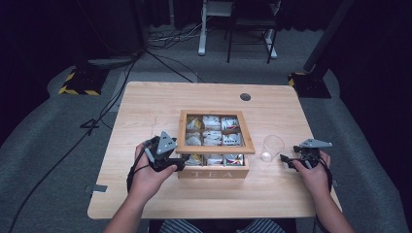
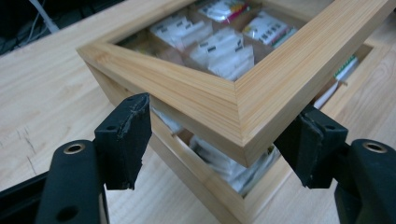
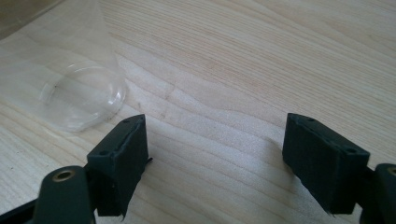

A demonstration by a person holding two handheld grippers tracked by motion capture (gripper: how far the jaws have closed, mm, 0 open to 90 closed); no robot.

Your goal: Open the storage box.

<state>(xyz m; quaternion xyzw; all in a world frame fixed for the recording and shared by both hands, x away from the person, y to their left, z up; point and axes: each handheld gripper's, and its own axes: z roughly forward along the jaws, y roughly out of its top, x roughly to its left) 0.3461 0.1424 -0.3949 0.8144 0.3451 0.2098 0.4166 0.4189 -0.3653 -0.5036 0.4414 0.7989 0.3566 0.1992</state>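
A wooden tea box (image 1: pixel 214 173) marked TEA stands at the middle of the table. Its windowed lid (image 1: pixel 215 150) is lifted a little off the base at the front. Several tea bags (image 2: pixel 224 51) show through the pane. My left gripper (image 1: pixel 180 163) is at the box's front left corner. In the left gripper view it (image 2: pixel 217 144) is open, with the raised lid corner (image 2: pixel 243 116) between its jaws. A clear plastic cup (image 1: pixel 272 148) stands right of the box. Just right of the cup (image 3: pixel 70 79), my right gripper (image 1: pixel 287 159) hangs open over bare wood (image 3: pixel 215 149).
The light wooden table (image 1: pixel 145 111) has a round cable hole (image 1: pixel 245 96) at the back. Bare table lies left of the box and along the front edge. Cables and stand bases lie on the grey floor beyond the table.
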